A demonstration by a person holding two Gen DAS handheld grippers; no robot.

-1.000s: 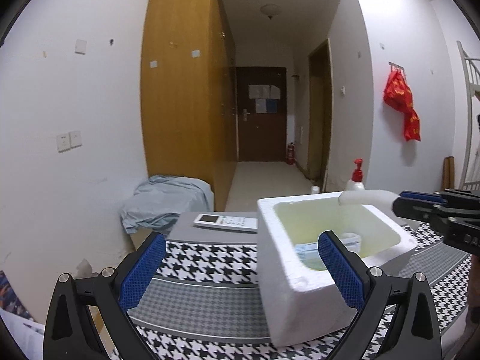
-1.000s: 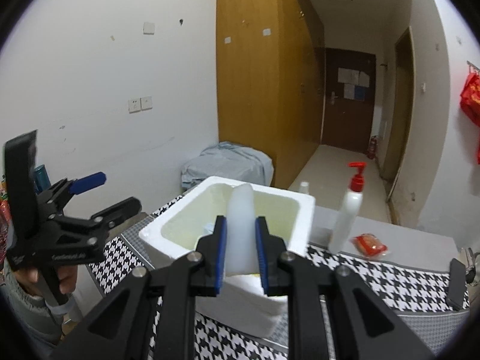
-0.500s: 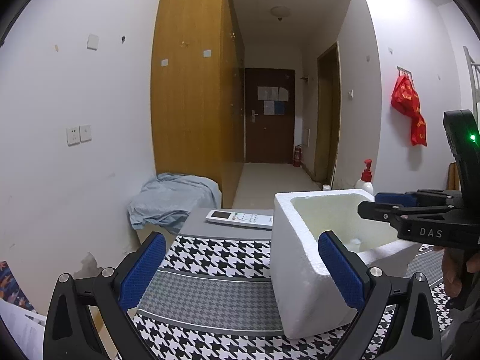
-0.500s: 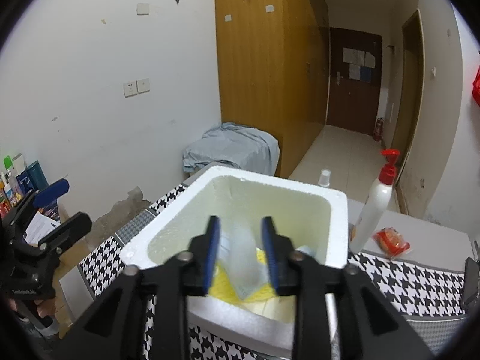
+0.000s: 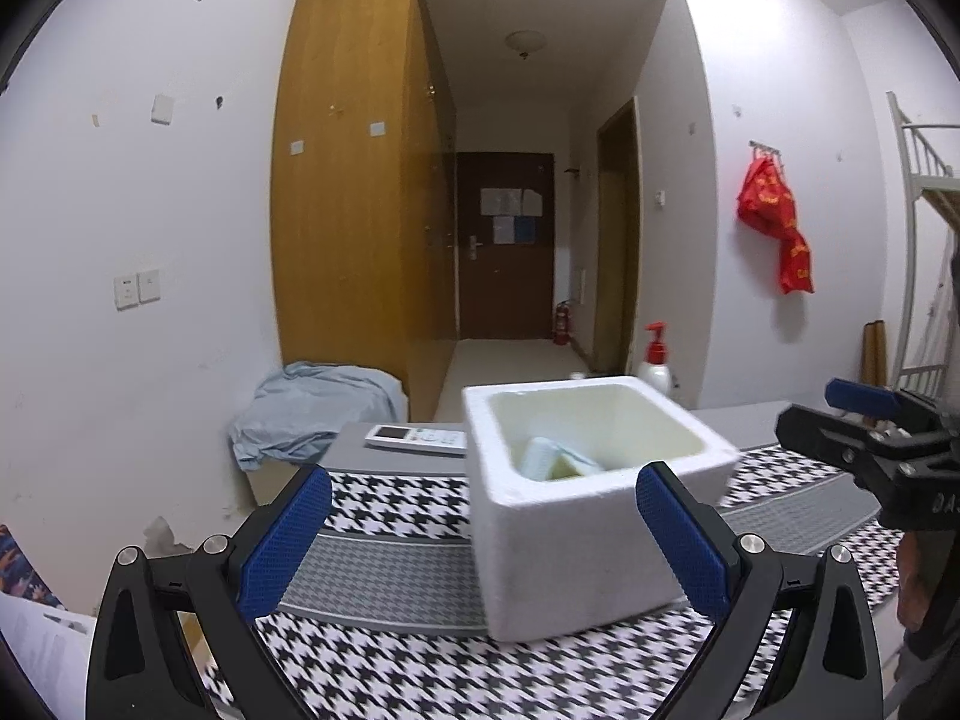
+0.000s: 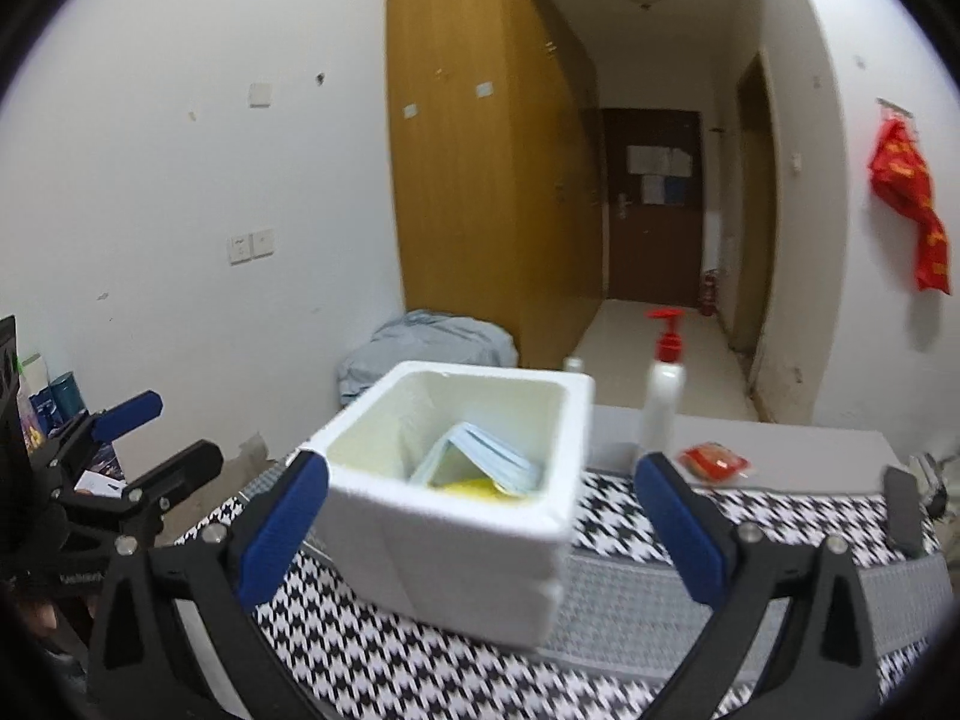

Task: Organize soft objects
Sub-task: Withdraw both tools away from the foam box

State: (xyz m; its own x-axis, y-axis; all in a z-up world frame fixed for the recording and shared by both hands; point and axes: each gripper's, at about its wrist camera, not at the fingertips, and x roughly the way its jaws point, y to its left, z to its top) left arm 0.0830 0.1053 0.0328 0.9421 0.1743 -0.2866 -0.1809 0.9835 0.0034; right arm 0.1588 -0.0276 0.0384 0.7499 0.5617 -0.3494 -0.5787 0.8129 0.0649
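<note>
Room lies open around my right tool (image 6: pixel 480 516), its jaws opening with nothing between them, short of the white foam box (image 6: pixel 456 540) on the houndstooth worktop (image 6: pixel 750 516). Soft packets (image 6: pixel 486 456) lie inside. My left tool (image 5: pixel 480 534) gapes empty.

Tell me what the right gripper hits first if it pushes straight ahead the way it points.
Probably the white foam box, dead ahead between the right gripper's opening, empty jaws; depth is unclear, but nothing stands nearer.

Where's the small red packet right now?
In the right wrist view, the red packet lies on the grey tabletop right of the pump bottle, beyond the houndstooth cloth.
</note>
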